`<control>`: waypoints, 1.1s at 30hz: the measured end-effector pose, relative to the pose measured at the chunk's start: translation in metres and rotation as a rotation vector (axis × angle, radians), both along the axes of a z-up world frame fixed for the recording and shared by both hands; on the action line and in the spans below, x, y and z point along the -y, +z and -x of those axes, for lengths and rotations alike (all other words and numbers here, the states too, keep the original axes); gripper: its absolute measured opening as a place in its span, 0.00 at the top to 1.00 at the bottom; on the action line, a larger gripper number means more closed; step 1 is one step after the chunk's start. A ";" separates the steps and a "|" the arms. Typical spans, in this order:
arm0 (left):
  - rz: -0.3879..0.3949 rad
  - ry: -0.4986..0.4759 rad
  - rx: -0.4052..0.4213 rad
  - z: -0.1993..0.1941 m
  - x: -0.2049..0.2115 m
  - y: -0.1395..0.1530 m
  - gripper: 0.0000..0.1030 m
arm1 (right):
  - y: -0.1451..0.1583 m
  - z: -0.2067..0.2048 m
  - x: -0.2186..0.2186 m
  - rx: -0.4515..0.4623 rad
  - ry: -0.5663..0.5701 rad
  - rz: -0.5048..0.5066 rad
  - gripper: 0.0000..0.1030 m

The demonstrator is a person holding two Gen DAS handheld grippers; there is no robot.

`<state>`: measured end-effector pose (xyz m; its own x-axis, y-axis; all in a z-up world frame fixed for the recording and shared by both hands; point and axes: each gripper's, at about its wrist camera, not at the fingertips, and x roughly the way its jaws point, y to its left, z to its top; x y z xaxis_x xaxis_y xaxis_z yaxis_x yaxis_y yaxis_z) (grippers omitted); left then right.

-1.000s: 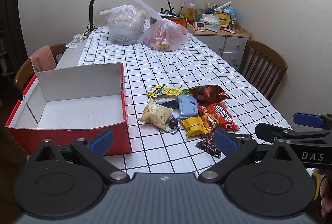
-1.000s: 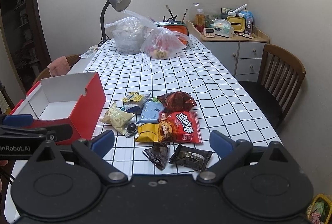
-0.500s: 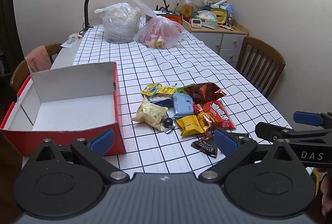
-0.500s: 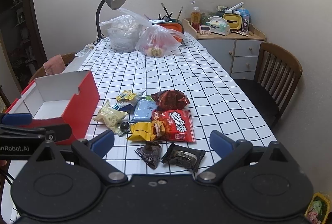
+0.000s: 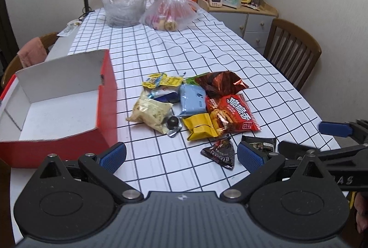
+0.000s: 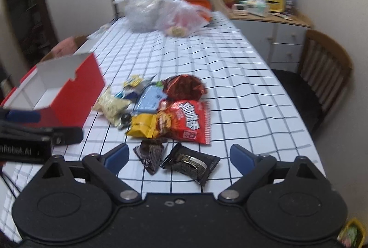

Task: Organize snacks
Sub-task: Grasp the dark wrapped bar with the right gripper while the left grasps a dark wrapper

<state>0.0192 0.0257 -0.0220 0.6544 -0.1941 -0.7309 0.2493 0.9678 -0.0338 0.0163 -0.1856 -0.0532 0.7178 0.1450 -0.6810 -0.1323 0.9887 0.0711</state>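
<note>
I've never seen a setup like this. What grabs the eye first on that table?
A bright heap of snack packets lies mid-table on the checked tablecloth, the red chip bag loudest among them. Left of it sits an open red box, its white inside bare. Both grippers, left and right, hover open over the near edge.

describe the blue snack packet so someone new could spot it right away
Start at the red box on the checked tablecloth; the snack pile lies just right of it. The light blue packet is mid-pile, between the pale yellowish bag and the red bag, the only pale blue wrapper.
</note>
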 end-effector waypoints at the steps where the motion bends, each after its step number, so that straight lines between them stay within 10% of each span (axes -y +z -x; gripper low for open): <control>1: -0.007 -0.004 0.000 -0.003 0.003 -0.002 0.00 | -0.005 -0.004 0.001 -0.001 0.025 0.025 0.11; 21: -0.074 -0.048 -0.141 -0.048 0.064 -0.066 0.11 | -0.070 -0.062 0.015 -0.113 0.511 0.225 0.29; 33: -0.030 -0.002 -0.273 -0.081 0.072 -0.087 0.23 | -0.081 -0.086 0.022 -0.183 0.582 0.182 0.49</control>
<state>0.1001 -0.0466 -0.1094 0.4323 -0.1707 -0.8855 0.2369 0.9689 -0.0711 0.1019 -0.2072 -0.1340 0.4263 0.3466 -0.8356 -0.6531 0.7571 -0.0192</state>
